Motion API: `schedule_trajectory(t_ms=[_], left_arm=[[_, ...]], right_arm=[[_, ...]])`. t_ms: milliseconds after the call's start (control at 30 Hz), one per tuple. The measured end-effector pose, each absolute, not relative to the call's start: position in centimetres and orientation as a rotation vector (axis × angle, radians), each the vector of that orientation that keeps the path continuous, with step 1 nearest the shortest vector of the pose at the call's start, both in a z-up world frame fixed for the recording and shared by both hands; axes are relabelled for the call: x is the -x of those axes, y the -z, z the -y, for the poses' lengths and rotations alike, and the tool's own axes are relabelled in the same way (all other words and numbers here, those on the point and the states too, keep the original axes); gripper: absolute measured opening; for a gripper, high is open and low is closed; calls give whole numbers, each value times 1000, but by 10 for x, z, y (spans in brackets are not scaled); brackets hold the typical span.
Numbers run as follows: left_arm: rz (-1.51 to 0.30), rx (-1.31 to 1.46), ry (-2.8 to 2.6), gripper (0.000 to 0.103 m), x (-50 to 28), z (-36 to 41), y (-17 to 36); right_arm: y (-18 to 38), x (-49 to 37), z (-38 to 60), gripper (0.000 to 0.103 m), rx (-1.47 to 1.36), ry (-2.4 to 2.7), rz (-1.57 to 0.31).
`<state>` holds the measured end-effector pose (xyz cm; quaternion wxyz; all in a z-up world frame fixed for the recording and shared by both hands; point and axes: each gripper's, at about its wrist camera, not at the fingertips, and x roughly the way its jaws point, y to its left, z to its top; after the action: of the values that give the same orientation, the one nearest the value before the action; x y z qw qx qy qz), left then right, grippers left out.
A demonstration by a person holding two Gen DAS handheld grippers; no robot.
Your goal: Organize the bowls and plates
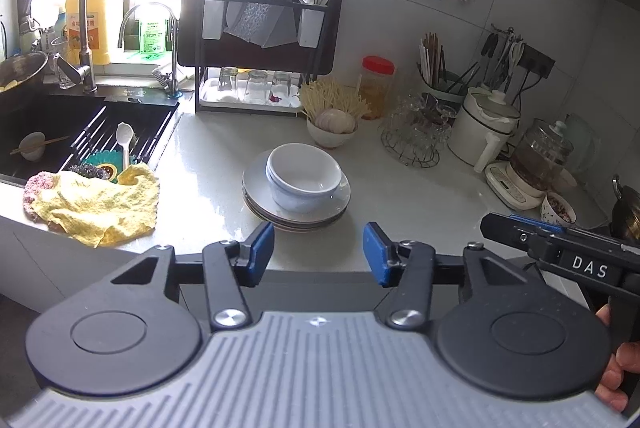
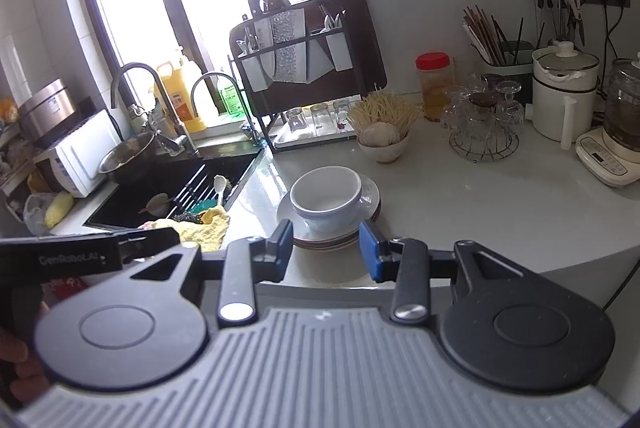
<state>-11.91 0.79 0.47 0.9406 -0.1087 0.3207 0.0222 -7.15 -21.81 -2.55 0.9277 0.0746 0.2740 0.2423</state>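
Observation:
Two nested white bowls (image 1: 304, 176) sit on a stack of grey plates (image 1: 256, 188) in the middle of the white counter; they also show in the right wrist view, bowls (image 2: 326, 198) on plates (image 2: 370, 194). My left gripper (image 1: 319, 252) is open and empty, just short of the counter's front edge, a little in front of the stack. My right gripper (image 2: 326, 248) is open and empty, its fingertips close in front of the plates. The right gripper's body shows at the right of the left wrist view (image 1: 560, 248).
A black sink (image 1: 60, 132) with a bowl, chopsticks and spoon lies left; a yellow cloth (image 1: 96, 204) drapes its edge. A dish rack with knives (image 1: 260, 28), a bowl of noodles (image 1: 332, 124), a glass holder (image 1: 416, 136), pot and kettle (image 1: 536, 164) stand behind.

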Motion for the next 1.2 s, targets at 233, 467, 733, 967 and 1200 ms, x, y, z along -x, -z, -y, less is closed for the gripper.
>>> schedule_trajectory(t_ms=[233, 467, 733, 967, 1200], left_arm=[[-667, 211, -35, 74, 125, 4, -3], [-647, 170, -23, 94, 132, 13, -9], [-643, 164, -55, 98, 142, 14, -11], [-652, 171, -65, 98, 143, 14, -9], [-658, 151, -81, 98, 146, 18, -4]], right_arm=[[27, 83, 225, 40, -142, -483, -540], [24, 85, 235, 82, -136, -460, -515], [26, 89, 246, 96, -152, -412, -512], [29, 94, 245, 96, -137, -412, -511], [28, 106, 244, 96, -113, -411, -476]])
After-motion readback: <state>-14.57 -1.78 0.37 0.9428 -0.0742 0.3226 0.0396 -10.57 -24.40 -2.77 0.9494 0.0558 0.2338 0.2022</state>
